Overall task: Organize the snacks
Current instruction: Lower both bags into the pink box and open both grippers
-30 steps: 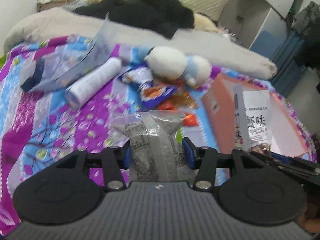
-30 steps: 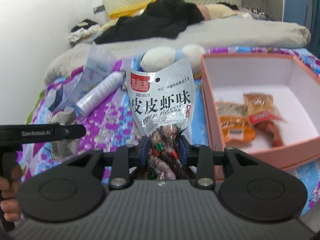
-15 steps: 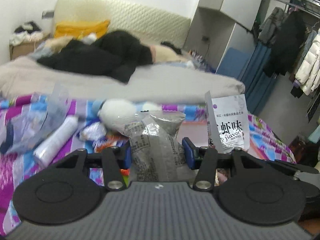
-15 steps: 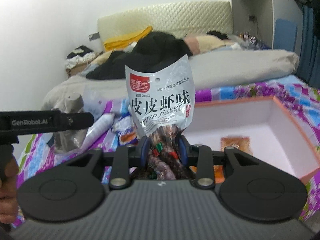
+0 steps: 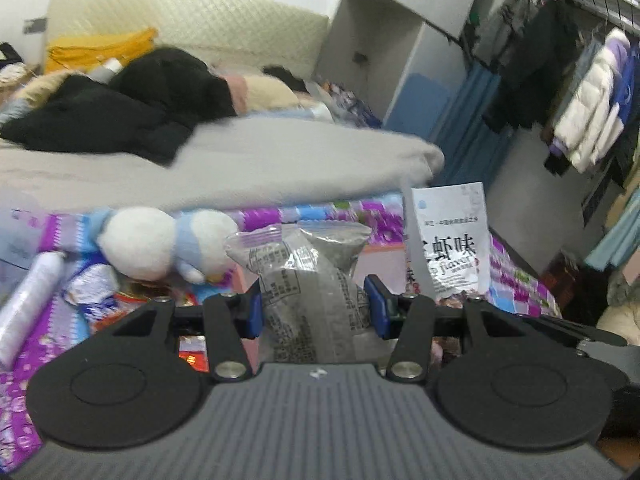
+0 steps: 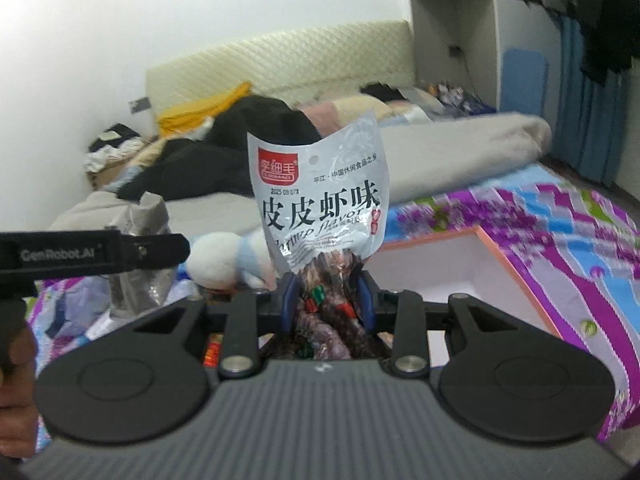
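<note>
above the bed [image 5: 248, 168], both tongs are raised with a snack pack each. the left tongs [image 5: 316, 308] are clenched on a clear grey packet [image 5: 308, 280] with printed black text; its blue pads [image 5: 254, 312] press the packet's sides, and its crimped top stands upright. the right tongs [image 6: 325, 300] are clenched on a silver shrimp-flavour bag [image 6: 320, 208], gripped at its lower part where dark wrapped pieces show through, so the red logo and large black characters face the camera and the top edge curls a little.

from the right wrist view, the pink-rimmed box [image 6: 504, 256] lies on the flowered bedspread [image 6: 560, 224], just beyond and to the right of the silver bag, with its white inside showing. what lies in it is hidden behind the tongs. the left tool's black bar crosses the left edge of that view, with the grey packet behind it and a hand [image 6: 16, 380] gripping below.

from the left wrist view, a white and blue plush toy [image 5: 160, 244] lies on the bedspread just left of the grey packet. near it lie a white cylinder [image 5: 28, 300] and a few loose wrappers [image 5: 96, 292]. black clothes [image 5: 120, 108] are heaped on the grey blanket further back, and coats hang on a rail [image 5: 592, 104] at the right.
</note>
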### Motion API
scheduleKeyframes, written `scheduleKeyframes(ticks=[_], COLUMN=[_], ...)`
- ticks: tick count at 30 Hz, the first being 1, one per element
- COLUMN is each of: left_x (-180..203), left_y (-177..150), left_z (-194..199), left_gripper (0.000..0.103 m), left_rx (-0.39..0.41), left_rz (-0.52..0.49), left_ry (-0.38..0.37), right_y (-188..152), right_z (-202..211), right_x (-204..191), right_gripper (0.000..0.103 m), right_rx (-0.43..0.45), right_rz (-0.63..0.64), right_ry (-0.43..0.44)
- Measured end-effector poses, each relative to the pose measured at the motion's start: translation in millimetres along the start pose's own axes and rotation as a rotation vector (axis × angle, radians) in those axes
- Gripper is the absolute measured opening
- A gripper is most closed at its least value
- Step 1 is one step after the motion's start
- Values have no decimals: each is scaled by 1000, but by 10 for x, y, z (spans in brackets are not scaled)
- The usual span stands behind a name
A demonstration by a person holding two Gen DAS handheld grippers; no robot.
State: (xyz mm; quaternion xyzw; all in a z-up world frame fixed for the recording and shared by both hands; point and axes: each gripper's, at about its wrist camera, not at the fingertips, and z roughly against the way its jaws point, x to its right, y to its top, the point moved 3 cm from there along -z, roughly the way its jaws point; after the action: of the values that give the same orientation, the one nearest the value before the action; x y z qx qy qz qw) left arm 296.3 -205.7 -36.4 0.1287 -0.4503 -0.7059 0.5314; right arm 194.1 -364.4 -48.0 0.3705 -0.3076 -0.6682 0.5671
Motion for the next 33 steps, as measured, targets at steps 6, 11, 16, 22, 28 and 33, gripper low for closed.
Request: scheduleKeyframes(ticks=[6, 11, 16, 22, 28, 33], left_x=[79, -5, -88, -61, 43, 130], left_y=[-180, -457, -695, -770, -592, -377], left_z=[-796, -1375, -1714, -1739, -1380, -876], left_gripper=[55, 55, 56, 76, 77, 77], left_rx=[-125, -240, -340, -345, -279, -201], left_rz=[-33, -51, -59, -86, -91, -83], left_ry=[-14, -8, 2, -4, -6, -8], right_y=[-235, -515, -816, -978, -865, -666], right_z=[-473, -833, -1104, -1139, -1014, -723], right_x=[375, 584, 746, 769, 795, 689], right_gripper=[26, 26, 26, 26, 26, 26], right_rx=[-102, -189, -274, -302, -263, -197], right_rz=[-38, -56, -86, -113, -120, -112], right_ry=[-50, -78, -82, -89, -93, -84])
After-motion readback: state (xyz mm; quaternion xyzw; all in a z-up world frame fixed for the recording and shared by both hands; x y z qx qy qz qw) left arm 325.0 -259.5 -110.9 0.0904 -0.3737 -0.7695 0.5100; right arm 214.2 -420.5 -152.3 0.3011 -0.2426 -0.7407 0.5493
